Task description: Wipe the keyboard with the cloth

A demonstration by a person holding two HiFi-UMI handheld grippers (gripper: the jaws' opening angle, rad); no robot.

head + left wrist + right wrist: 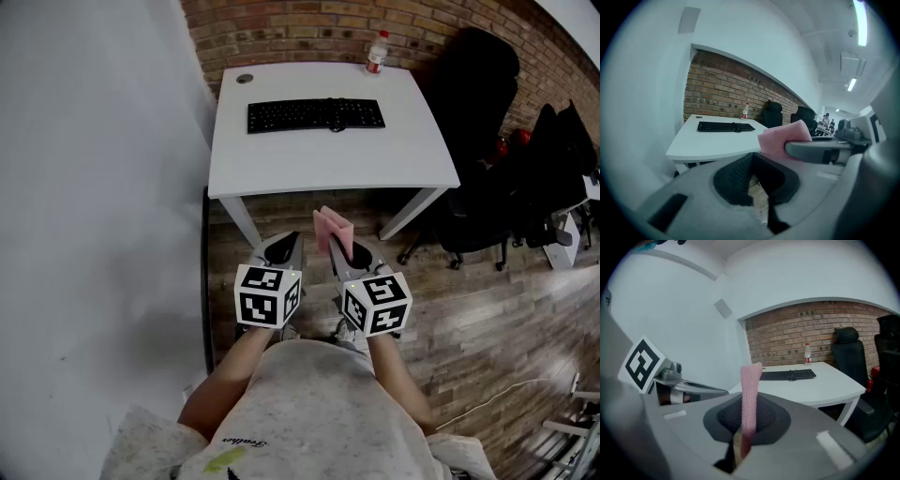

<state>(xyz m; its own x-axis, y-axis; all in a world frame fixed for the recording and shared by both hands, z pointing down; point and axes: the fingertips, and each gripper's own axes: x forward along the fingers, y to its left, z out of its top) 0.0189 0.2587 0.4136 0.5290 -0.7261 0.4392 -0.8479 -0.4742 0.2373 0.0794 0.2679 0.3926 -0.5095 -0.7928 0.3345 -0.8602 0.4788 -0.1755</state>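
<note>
Now: cloth (pixel 751 390) clamped upright in right tool (pixel 746 425); left tool (pixel 754 180) seemingly closed; keyboard (pixel 316 115) well beyond.

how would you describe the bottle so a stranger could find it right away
Find the white desk against the brick wall and look to its far right corner, behind the black keyboard. The bottle stands upright there, clear with a red label, the only tall thing on the desk.

Your cloth (pixel 751 385) vanishes at its lower end between the right gripper's (pixel 747 417) closed jaws, so you can't tell how deep it sits. Far ahead of the jaws, the bottle's (pixel 376 52) label and the round thing (pixel 245 79) on the surface (pixel 328 159) are too small to make out.
</note>
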